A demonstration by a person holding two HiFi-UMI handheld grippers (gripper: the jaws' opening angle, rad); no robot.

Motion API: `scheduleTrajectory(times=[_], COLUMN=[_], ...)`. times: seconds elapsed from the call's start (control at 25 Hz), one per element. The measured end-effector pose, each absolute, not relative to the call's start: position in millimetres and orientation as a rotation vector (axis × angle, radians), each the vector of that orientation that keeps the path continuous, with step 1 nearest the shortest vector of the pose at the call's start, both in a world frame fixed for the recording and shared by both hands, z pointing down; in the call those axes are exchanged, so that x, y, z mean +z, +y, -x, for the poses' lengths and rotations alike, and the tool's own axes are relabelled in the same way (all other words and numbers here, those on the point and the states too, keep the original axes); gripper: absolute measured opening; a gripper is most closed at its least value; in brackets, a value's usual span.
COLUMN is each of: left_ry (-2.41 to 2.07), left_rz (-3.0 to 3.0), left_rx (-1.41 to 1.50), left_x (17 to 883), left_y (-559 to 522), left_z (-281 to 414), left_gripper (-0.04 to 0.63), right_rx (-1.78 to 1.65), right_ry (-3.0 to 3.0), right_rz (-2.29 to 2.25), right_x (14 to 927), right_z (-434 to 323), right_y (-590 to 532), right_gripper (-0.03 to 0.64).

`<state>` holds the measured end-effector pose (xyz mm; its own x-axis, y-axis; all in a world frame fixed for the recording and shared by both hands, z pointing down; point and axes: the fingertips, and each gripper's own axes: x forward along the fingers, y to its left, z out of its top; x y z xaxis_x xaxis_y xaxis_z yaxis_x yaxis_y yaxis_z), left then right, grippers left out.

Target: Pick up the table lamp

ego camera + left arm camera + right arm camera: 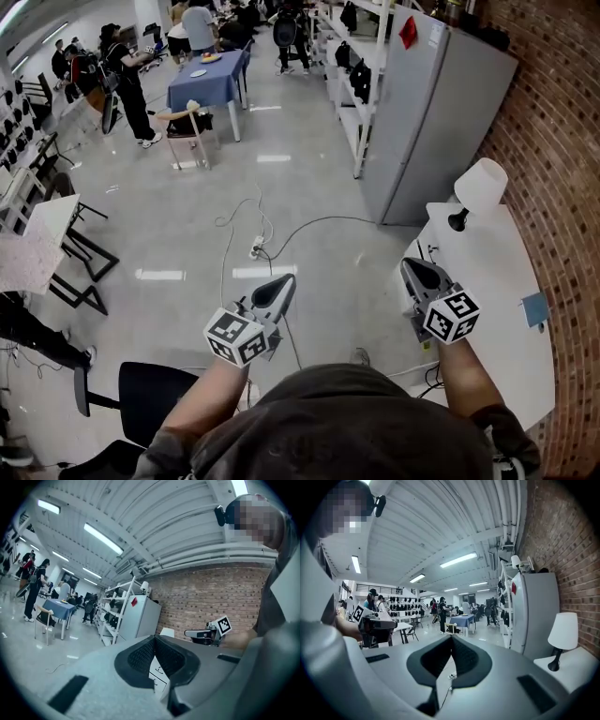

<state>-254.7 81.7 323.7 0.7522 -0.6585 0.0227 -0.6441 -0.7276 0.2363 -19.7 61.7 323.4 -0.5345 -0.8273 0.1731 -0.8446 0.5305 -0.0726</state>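
Both pairs of jaws are closed, pad against pad, with nothing between them: your right gripper point(415, 266) and your left gripper point(285, 280) each show a sealed V of ribbed black rubber in their own views.

The table lamp point(472, 198) stands ahead of the right jaws and off to their right, well apart from them, and farther still from the left jaws. In the right gripper view it point(560, 642) sits upright: a smooth white shade, tapered like a bucket, on a thin black stem with a small rounded black base.

I read this as the approach, with no contact yet. Your next move calls for parting the right jaws, bringing them to the lamp and closing on the stem below the shade. The shade looks soft and wide for the pads, and the lamp looks top-heavy, so a low, firm grip should lift it without tilting.

It rests on a white table point(502, 281) with a smooth matte top, lying to the right of the right jaws. Beyond the lamp stands a tall grey refrigerator point(433, 122) with flat metal faces, and a rough red brick wall point(555, 141) runs along the far right. Left of both jaws, a thin cable point(246, 217) loops over the glossy floor.
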Motion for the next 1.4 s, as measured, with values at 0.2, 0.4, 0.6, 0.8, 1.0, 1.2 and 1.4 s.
scheduleTrajectory(times=[0.2,0.4,0.6,0.8,1.0,1.2,1.4], left_ry=[-1.077,-1.185,-1.251,-1.259,-1.280,-1.279,-1.222], left_rz=[-2.701,-2.665,-2.585,-2.557,-2.545,-2.549,-2.575], left_rx=[-0.072,-0.066,-0.084,-0.067,0.012,0.031,0.019], left_x=[327.2,351.7,363.4,354.6,363.3,376.5,379.3], left_y=[39.3,-39.3,-130.7,-196.6,-237.0,-258.9,-262.8], left_z=[226.9,176.1,98.8,25.9,-3.5,-2.5,27.4], left_gripper=[-0.002,-0.002,-0.002,-0.002,-0.002,-0.002,-0.002], right_rx=[0.248,0.254,0.290,0.312,0.384,0.391,0.375], right_ry=[-2.676,-2.736,-2.752,-2.763,-2.767,-2.778,-2.730], right_rz=[-1.394,-1.234,-1.081,-0.977,-0.928,-0.931,-1.003], right_x=[334.3,373.8,394.6,399.1,420.4,431.8,434.3], right_z=[-7.6,-46.5,-100.9,-152.6,-170.0,-166.2,-143.0], right_y=[8.2,-79.0,-171.0,-229.3,-265.9,-281.2,-280.4], right_gripper=[-0.006,-0.006,-0.006,-0.006,-0.006,-0.006,-0.006])
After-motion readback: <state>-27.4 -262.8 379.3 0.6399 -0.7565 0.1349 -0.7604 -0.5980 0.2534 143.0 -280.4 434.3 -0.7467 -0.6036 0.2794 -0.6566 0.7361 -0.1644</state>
